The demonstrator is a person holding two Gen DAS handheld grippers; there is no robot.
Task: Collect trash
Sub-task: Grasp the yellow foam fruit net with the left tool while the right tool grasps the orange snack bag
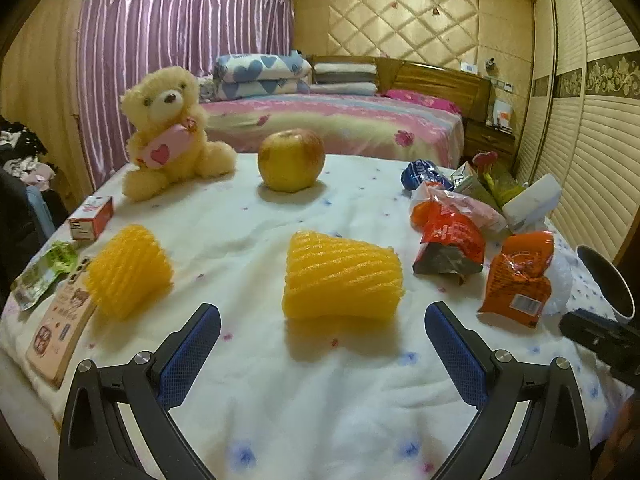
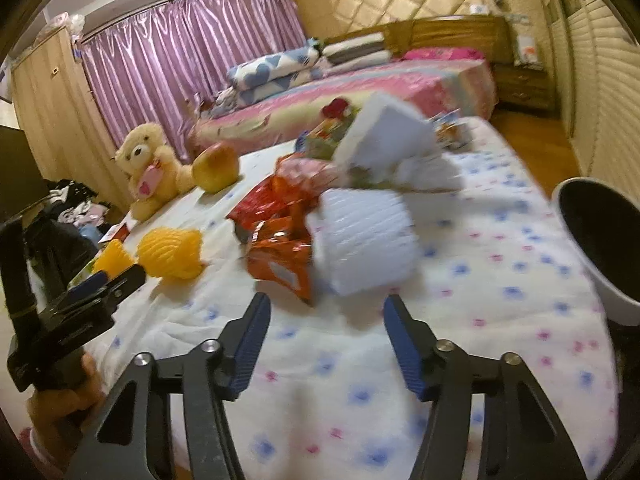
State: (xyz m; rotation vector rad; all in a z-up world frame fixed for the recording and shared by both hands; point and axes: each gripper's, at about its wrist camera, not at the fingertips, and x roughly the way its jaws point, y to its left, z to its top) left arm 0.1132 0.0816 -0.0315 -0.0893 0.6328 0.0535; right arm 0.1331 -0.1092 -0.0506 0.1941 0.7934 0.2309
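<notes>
My left gripper (image 1: 322,314) is open and empty, just in front of a yellow foam fruit net (image 1: 342,278) on the white flowered cloth (image 1: 280,380). A second yellow net (image 1: 128,270) lies to its left. My right gripper (image 2: 326,306) is open and empty, just in front of a white foam net (image 2: 364,240) beside orange snack wrappers (image 2: 280,256). The wrapper pile (image 1: 448,236) sits at the right in the left wrist view. A dark bin with a white rim (image 2: 600,236) stands at the right edge.
A teddy bear (image 1: 168,132) and an apple (image 1: 291,165) sit at the back of the table. A small red-white box (image 1: 91,217), a green wrapper (image 1: 44,272) and a pink booklet (image 1: 60,328) lie at the left edge. A white carton (image 2: 384,132) tops the pile.
</notes>
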